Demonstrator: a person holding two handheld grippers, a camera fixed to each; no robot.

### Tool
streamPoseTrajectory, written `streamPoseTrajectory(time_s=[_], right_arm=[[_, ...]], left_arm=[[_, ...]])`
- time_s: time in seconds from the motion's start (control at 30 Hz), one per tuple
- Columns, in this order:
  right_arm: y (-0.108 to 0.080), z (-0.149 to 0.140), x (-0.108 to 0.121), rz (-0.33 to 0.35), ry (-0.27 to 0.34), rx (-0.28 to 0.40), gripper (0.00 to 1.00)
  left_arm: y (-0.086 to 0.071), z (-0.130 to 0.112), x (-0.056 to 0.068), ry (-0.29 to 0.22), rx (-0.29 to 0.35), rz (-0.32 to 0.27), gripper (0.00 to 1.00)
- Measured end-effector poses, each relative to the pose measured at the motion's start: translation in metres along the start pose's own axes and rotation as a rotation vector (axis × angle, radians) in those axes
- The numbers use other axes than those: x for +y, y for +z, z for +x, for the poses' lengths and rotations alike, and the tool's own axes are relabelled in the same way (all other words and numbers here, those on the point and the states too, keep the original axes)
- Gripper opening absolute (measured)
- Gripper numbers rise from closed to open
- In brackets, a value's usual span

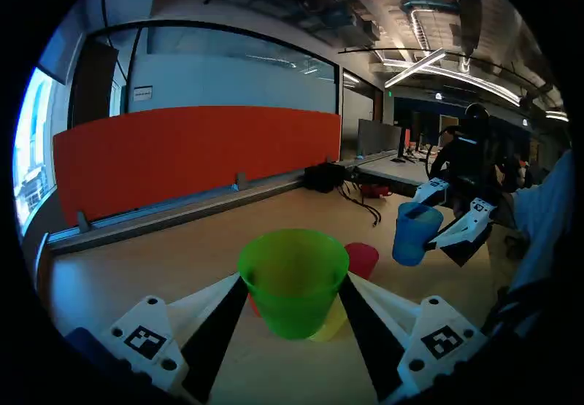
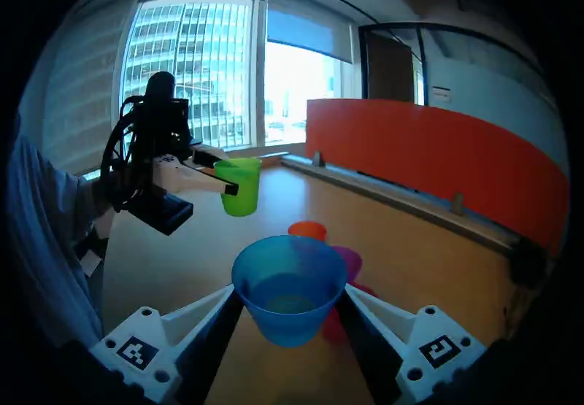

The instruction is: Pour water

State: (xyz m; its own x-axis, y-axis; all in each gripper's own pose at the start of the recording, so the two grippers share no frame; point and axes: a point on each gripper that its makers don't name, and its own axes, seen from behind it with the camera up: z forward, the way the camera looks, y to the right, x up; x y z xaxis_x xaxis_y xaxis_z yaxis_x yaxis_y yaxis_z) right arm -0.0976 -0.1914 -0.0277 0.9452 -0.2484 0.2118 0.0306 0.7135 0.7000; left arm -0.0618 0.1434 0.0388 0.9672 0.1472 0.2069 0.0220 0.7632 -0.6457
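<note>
Left gripper [image 1: 292,299]: fingers closed partway onto the green cup [image 1: 293,277], one finger pressing each side below the rim. The cup is upright and lifted clear of the table [image 1: 146,274]. Right gripper [image 2: 290,299]: same grasp on the blue cup [image 2: 290,288], also upright and off the table. A side grip low on the wall leaves both rims free, which suits pouring from one and receiving in the other. Water: a pale disc lies at the bottom of the blue cup, possibly a shallow fill; cannot tell for certain. The contents of the green cup are not readable. In the right gripper view the green cup hangs farther off to the left, the two cups apart and neither tilted, so the pour is judged not yet begun. Spare cups stand on the table below: a red cup [image 1: 361,257] and a yellow cup [image 1: 330,325], clear of both grippers. Next move likely needs the rims brought close before any tilt; a spill onto the table is the risk.
</note>
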Motion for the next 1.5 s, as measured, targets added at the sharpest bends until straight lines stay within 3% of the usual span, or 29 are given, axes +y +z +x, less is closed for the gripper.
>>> streamPoseTrajectory(time_s=[0.37, 0.7, 1.27, 1.5], right_arm=[[-0.008, 0.026, 0.012, -0.042, 0.002, 0.08, 0.87], [-0.013, 0.045, 0.018, -0.057, -0.003, 0.122, 0.87], [-0.019, 0.103, 0.028, -0.083, -0.108, 0.185, 0.87], [-0.019, 0.124, 0.027, -0.089, -0.169, 0.208, 0.87]], left_arm=[[-0.002, 0.017, 0.021, 0.044, 0.057, -0.004, 0.85], [-0.002, 0.03, 0.04, 0.046, 0.094, -0.023, 0.85], [0.0, 0.042, 0.068, 0.039, 0.137, -0.043, 0.85], [0.005, 0.037, 0.073, 0.04, 0.125, -0.038, 0.85]])
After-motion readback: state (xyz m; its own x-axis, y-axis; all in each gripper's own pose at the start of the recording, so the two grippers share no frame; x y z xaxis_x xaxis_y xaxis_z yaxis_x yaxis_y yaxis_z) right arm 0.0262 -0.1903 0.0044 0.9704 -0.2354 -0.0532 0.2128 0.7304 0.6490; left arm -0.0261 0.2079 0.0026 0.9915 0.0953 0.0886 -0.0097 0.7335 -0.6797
